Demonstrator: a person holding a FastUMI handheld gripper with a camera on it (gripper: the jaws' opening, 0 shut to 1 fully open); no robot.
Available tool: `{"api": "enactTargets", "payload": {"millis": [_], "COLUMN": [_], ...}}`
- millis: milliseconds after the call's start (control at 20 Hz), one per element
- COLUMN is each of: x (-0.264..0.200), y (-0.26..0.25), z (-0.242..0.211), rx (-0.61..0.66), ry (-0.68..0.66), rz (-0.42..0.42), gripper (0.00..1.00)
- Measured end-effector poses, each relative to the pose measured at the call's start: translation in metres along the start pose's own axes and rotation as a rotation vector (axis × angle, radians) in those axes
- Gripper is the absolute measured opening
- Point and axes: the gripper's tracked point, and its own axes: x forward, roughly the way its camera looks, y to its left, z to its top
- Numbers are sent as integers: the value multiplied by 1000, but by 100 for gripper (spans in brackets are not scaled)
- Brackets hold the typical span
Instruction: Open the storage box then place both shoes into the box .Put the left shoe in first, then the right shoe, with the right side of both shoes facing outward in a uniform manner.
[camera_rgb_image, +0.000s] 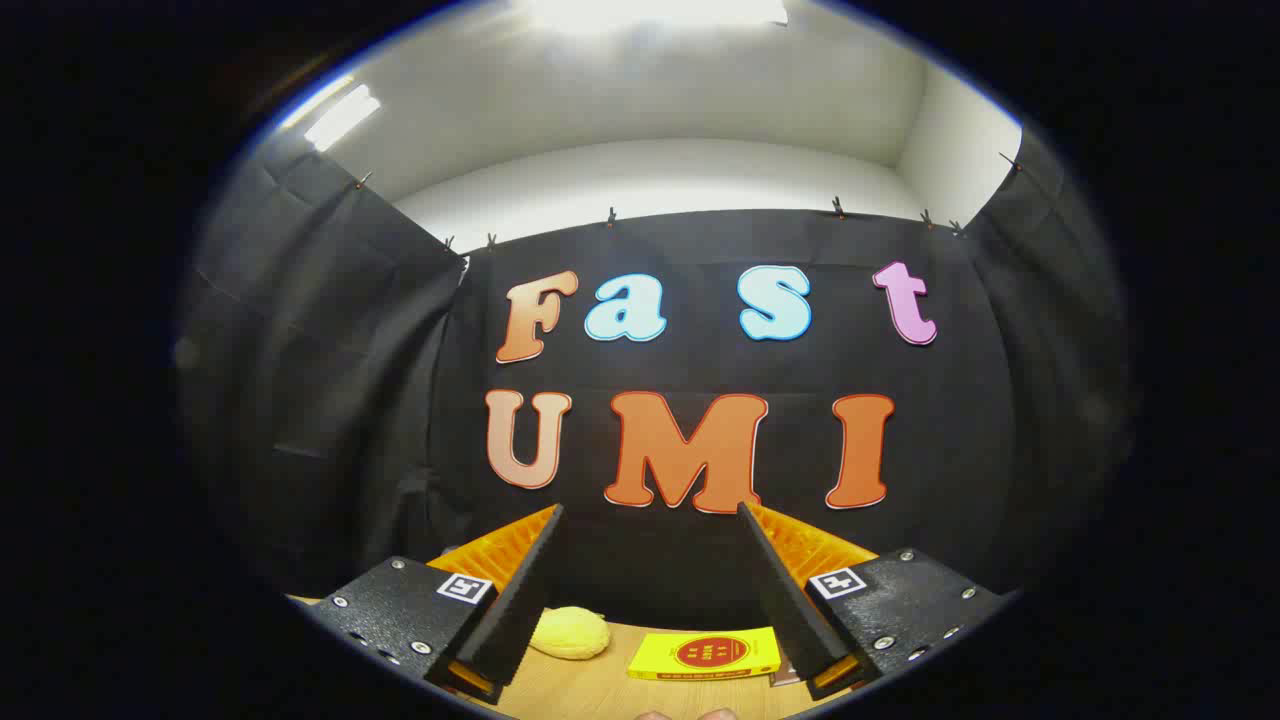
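1. Gripper (650, 580): fingers spread wide, nothing between them. Black ribbed pads face each other across the gap, orange backing behind each. Held high and pointed at the booth's back wall, well above the table.

2. Between the fingers, down at table level: a yellow box (705, 654) with a red round mark, lying flat on the wooden table (600, 690). Whether this is the storage box, I cannot tell; its lid looks closed.

3. Just beside the left finger, partly behind its tip: a soft yellow rounded object (570, 633). It may be a slipper or shoe, but too little of it shows to say which, or which side faces out.

4. Below the box, two pale rounded tips (685, 715), probably fingertips of a person.

5. Judgement on stage: task at the very start. Box not yet opened, neither shoe placed.

6. Risks from here:
   - Order error. The left shoe must go first; from this angle the shoes cannot be told apart, so grabbing the nearest one could be wrong.
   - Blind descent. The gripper looks at the wall, not the table; lowering without tilting down could land a finger on the box and slide it.
   - Soft object may deform or slip if pinched at an edge.
   - Orientation may flip during carry, spoiling the uniform facing.
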Motion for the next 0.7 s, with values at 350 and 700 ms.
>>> {"api": "enactTargets", "payload": {"millis": [350,700], "x": [-4,-8], "y": [13,8], "z": [2,0], "rx": [0,8], "ry": [-10,-6], "rz": [43,45], "gripper": [99,100]}}
